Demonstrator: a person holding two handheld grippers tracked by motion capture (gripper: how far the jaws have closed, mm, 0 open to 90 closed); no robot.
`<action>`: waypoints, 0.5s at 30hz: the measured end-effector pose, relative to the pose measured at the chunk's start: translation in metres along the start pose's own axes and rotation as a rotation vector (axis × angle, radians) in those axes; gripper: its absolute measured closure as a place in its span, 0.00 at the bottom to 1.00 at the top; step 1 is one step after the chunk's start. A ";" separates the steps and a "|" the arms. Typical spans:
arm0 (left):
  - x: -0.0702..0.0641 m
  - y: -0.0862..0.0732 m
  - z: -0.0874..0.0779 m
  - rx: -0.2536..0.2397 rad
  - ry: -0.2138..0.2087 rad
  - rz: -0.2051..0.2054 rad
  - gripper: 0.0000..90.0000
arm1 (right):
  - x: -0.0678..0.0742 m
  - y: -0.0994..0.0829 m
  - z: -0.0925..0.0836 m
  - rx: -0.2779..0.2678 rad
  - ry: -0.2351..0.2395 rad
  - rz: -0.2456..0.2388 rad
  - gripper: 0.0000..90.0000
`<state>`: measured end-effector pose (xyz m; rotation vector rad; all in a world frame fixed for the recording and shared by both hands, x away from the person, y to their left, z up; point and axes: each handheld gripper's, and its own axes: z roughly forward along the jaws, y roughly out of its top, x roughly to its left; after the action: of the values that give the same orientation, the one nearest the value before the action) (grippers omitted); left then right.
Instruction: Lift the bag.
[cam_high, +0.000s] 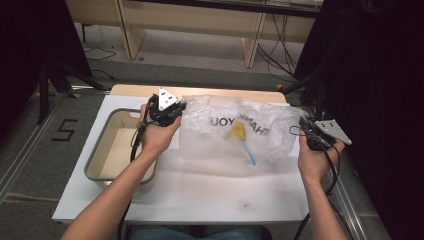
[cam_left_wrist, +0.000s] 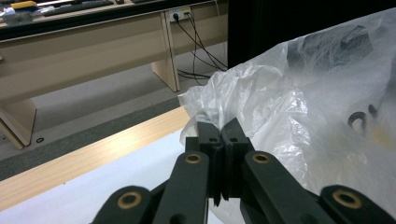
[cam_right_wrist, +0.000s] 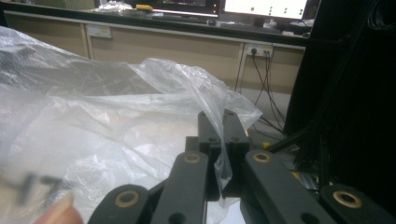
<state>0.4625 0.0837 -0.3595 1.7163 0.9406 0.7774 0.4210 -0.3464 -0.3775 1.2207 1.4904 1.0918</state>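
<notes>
**Mia:** Where is the plastic bag (cam_high: 235, 131)?

**Ben:** It hangs between the two hands, above the middle of the white worktop (cam_high: 200, 192). It is stretched from side to side, so its long way runs left to right.

**Mia:** Who holds it?

**Ben:** Both. The left hand-held gripper (cam_high: 172, 111) pinches the bag's left edge. In the left gripper view its jaws are squeezed tight together with thin plastic (cam_left_wrist: 261, 107) caught in them. The right hand-held gripper (cam_high: 306, 131) pinches the right edge. In the right gripper view a strip of the bag (cam_right_wrist: 212, 105) runs down between its closed jaws.

**Mia:** Is something inside?

**Ben:** Yes, a yellow thing with a blue handle (cam_high: 242, 140). It sits low in the bag, near the middle, a bit closer to the right hand.

**Mia:** What is nearby?

**Ben:** A grey tray (cam_high: 97, 155) sits on the worktop just left of the bag, under the left arm. So the left hand is the nearer one to it.

**Mia:** Is there room to move?

**Ben:** I think so. The worktop under the bag and in front of it is bare. The right hand is close to the worktop's right edge, though, so it should not swing out further. The far edge is just behind the bag too.
</notes>
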 end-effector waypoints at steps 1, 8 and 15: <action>0.000 0.000 0.001 0.001 0.001 -0.004 0.99 | 0.000 -0.001 0.001 0.003 0.002 0.000 1.00; 0.001 -0.003 0.011 0.020 0.013 -0.009 0.99 | 0.001 -0.005 0.006 0.018 0.003 -0.005 1.00; 0.004 -0.007 0.019 0.047 0.024 -0.017 0.99 | 0.003 -0.010 0.011 0.038 0.006 -0.008 1.00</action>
<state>0.4795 0.0802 -0.3716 1.7408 0.9953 0.7716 0.4298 -0.3436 -0.3898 1.2377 1.5248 1.0673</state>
